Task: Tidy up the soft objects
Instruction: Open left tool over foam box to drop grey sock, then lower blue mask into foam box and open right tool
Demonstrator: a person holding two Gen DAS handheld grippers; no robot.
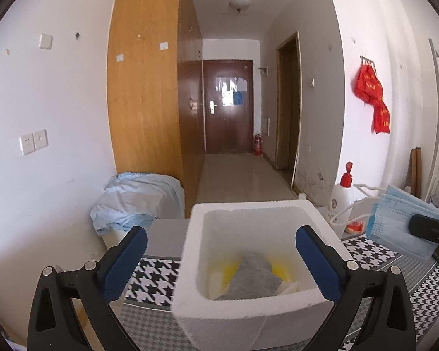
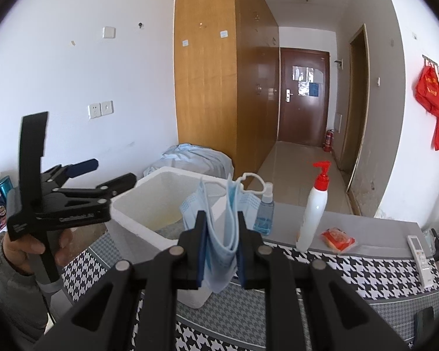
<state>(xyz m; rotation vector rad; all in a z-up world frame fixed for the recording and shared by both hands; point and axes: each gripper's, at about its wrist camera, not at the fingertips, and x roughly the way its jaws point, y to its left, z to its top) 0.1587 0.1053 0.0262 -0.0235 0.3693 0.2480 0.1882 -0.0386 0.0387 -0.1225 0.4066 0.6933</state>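
Note:
A white foam box [image 1: 278, 209] stands on the houndstooth tablecloth; inside lie a grey cloth [image 1: 253, 278] and something yellow [image 1: 229, 270]. My left gripper [image 1: 219, 250] is open and empty, its fingers either side of the box's near part. In the right wrist view the left gripper [image 2: 102, 175] hovers just left of the box [image 2: 131, 213]. My right gripper [image 2: 221, 237] is shut on a folded blue face mask [image 2: 224, 228], held above the table to the right of the box; the mask also shows in the left wrist view [image 1: 395, 222].
A white pump bottle with red top [image 2: 314, 210], a small blue spray bottle [image 2: 265, 210], an orange packet [image 2: 338, 238] and a white remote [image 2: 421, 259] sit on the table [image 2: 351, 266]. A light blue cloth-covered bin [image 1: 134, 201] stands behind the box. Hallway beyond.

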